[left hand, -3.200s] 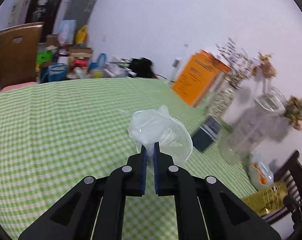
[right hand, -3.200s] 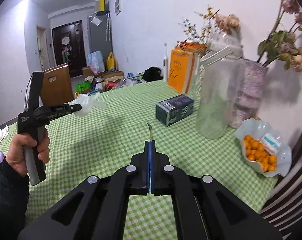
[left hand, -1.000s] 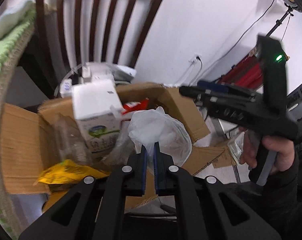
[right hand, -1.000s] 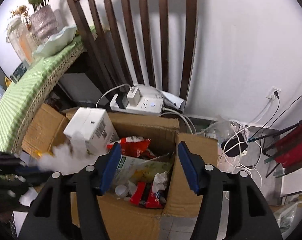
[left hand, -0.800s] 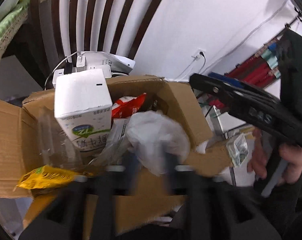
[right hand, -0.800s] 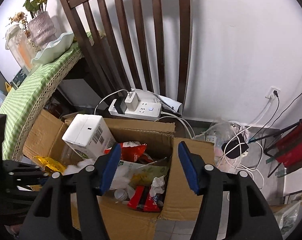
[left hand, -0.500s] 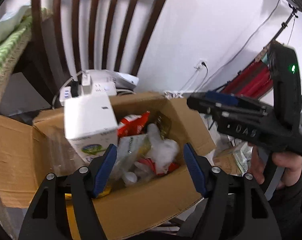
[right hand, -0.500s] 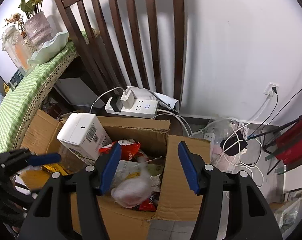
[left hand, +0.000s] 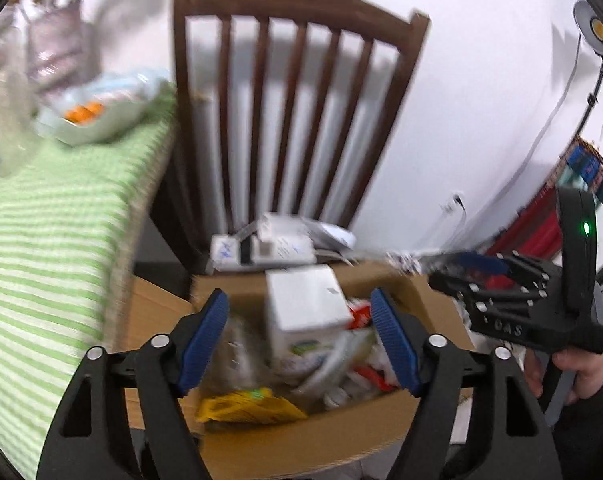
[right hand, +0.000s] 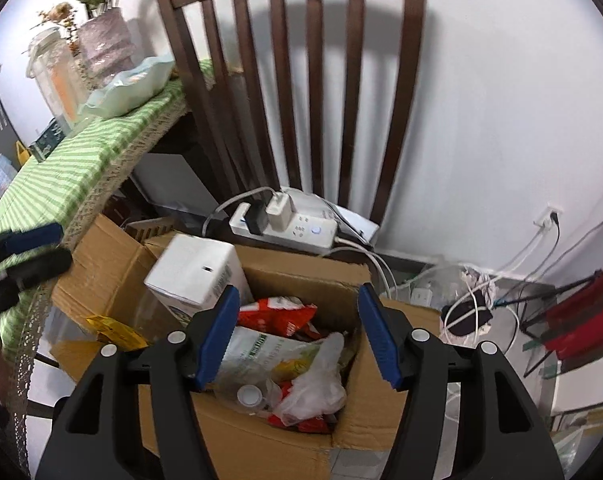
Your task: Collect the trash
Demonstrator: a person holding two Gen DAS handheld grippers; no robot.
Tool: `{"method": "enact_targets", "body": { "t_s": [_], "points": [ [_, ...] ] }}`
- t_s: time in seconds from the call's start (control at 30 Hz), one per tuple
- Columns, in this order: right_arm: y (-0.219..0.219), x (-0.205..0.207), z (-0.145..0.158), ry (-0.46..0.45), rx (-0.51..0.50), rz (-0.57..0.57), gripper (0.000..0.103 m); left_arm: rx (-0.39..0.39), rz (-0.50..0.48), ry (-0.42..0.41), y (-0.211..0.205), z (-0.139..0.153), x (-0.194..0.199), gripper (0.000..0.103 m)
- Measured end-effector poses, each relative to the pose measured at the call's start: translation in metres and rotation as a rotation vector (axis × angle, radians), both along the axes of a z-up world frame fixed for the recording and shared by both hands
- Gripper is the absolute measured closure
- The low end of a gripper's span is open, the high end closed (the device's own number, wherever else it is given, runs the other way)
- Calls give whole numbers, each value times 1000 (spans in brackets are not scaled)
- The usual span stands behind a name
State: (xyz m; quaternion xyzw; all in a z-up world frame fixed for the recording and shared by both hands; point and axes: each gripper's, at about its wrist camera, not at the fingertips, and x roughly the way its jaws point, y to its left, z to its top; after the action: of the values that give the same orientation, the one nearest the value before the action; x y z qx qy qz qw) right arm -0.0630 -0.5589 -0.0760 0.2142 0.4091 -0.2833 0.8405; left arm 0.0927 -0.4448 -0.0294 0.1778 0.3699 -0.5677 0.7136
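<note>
Hovering above the cardboard box (right hand: 261,444): left gripper (left hand: 301,344), jaws opening, nothing between them; right gripper (right hand: 297,332), jaws wide, empty. Inside the box: crumpled plastic bag (right hand: 317,388), white carton (right hand: 193,272), red wrappers (right hand: 277,314). Behind the box: wooden chair (right hand: 293,80).

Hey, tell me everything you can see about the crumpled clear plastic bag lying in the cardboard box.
The crumpled plastic bag is thin, translucent whitish film, bunched into a loose wad with one end sticking upward. It lies free on top of the trash near the front right corner of the open cardboard box, resting on red wrappers beside a clear bottle with a white cap. Neither set of tongs touches it.
</note>
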Motion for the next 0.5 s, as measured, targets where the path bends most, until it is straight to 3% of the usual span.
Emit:
{"method": "enact_targets", "body": {
  "t_s": [0.3,0.5],
  "points": [
    [23,33,32,-47,-92,57,36,-116,150,-106,42,39,41,14],
    [42,63,60,-127,-188,91,33,-184,249,-176,69,63,70,9]
  ]
}}
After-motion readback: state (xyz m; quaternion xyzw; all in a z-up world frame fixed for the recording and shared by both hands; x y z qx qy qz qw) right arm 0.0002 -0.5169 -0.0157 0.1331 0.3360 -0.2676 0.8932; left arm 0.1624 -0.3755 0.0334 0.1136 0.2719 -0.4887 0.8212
